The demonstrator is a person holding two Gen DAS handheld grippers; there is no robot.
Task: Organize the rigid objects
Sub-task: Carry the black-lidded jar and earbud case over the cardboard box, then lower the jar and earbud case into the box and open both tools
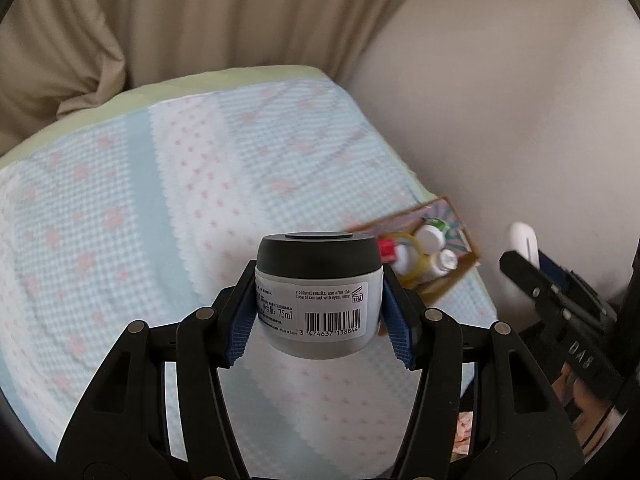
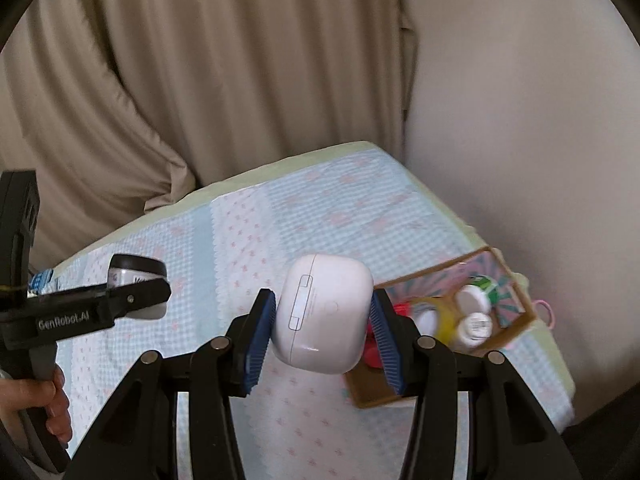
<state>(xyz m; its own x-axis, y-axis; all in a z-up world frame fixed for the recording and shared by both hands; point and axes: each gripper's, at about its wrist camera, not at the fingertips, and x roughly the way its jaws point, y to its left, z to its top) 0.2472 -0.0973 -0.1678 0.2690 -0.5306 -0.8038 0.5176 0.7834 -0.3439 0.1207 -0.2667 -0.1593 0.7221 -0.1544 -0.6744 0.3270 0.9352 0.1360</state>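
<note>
Both loads airborne over the bed (image 2: pixel 304 224) — left hand-held gripper (image 1: pixel 318 312) clamped on cream jar (image 1: pixel 318 296), right hand-held gripper (image 2: pixel 322 328) clamped on earbud case (image 2: pixel 322 318); best lowered squarely into cardboard box (image 2: pixel 516 324) near the bottles — unhurried release.

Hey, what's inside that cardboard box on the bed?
The cardboard box holds white-capped bottles, something yellow and red pieces; the right gripper and earbud case hide its near corner.

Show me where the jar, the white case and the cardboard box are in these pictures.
jar (image 1: pixel 320 300): left wrist view, on its white label, below the black lid.
white case (image 2: pixel 324 312): right wrist view, on its back face, beside the hinge.
cardboard box (image 2: pixel 516 330): right wrist view, on its near brown wall.
</note>
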